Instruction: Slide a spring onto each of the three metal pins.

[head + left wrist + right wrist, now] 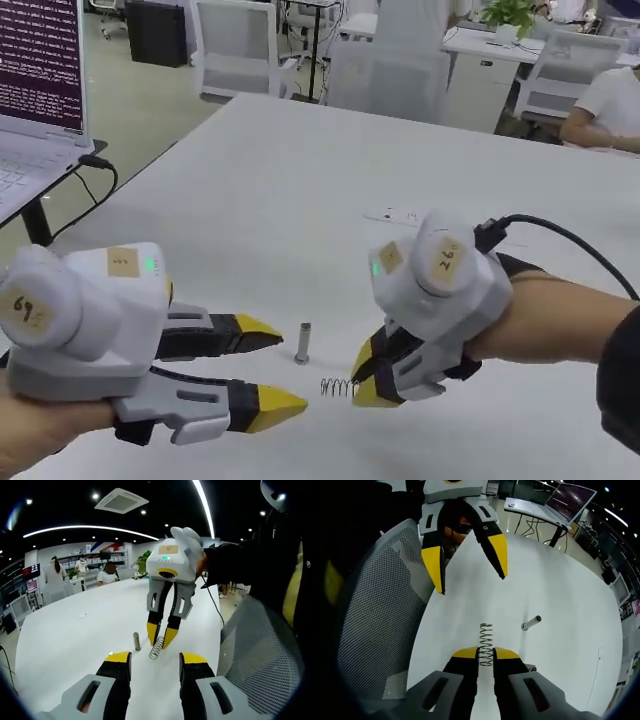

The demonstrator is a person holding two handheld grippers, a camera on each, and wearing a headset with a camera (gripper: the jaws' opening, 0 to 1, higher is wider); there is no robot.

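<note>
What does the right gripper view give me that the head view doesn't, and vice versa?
Right gripper view adds a mesh chair back. Head view adds a black cable and office desks beyond. Both share the spring clamped in the right gripper, the pin, the open left gripper and the laptop.

Head view looks down from close above white worktop (300, 180). Left and right gripper views face each other, low, near; both share spring (486, 639), metal pin (531, 623).
</note>
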